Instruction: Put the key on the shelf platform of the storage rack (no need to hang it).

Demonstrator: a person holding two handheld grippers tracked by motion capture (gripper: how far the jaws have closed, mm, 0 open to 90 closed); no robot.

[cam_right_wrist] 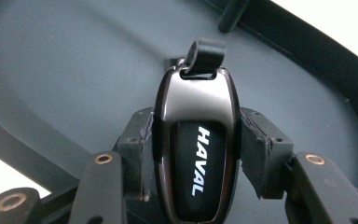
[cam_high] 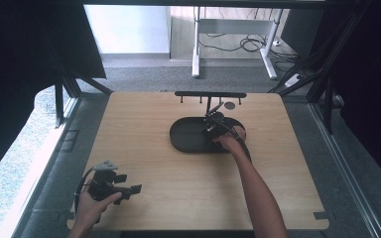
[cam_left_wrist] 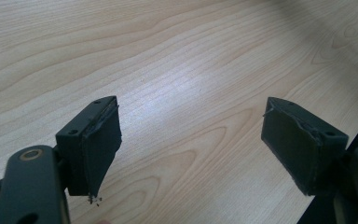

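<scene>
Key fob (cam_right_wrist: 196, 154) sits clamped between the right gripper's (cam_right_wrist: 196, 151) two black jaws, pads pressing on both of its long sides. Fob body is black with a glossy dark metallic frame; white "HAVAL" lettering runs along its length. A short black strap loop (cam_right_wrist: 204, 56) sticks out of its top end.

In the right gripper view the fob is over the floor of a dark tray (cam_right_wrist: 74, 70), with the raised rim curving past top right. Can't tell if the fob touches the tray floor or is just above it.

High view: right gripper (cam_high: 212, 125) is over the black oval tray (cam_high: 183, 136), which lies on the far-centre part of the wooden table (cam_high: 154, 198). Right hand (cam_high: 229, 139) is over the tray's right half, forearm coming in from the bottom edge. Just behind the tray stands a black rack (cam_high: 210, 94), a horizontal bar with small pegs hanging from it. A small round dark tag (cam_high: 230, 105) shows just under the bar, right of centre.

Left gripper (cam_high: 135, 189) is at the near-left corner of the table, held in the left hand (cam_high: 95, 202), well apart from the tray. Its jaws are spread wide, nothing between them; the left gripper view has bare wood grain in the gap. Left pad (cam_left_wrist: 101, 149) looks frayed at its lower edge.
</scene>
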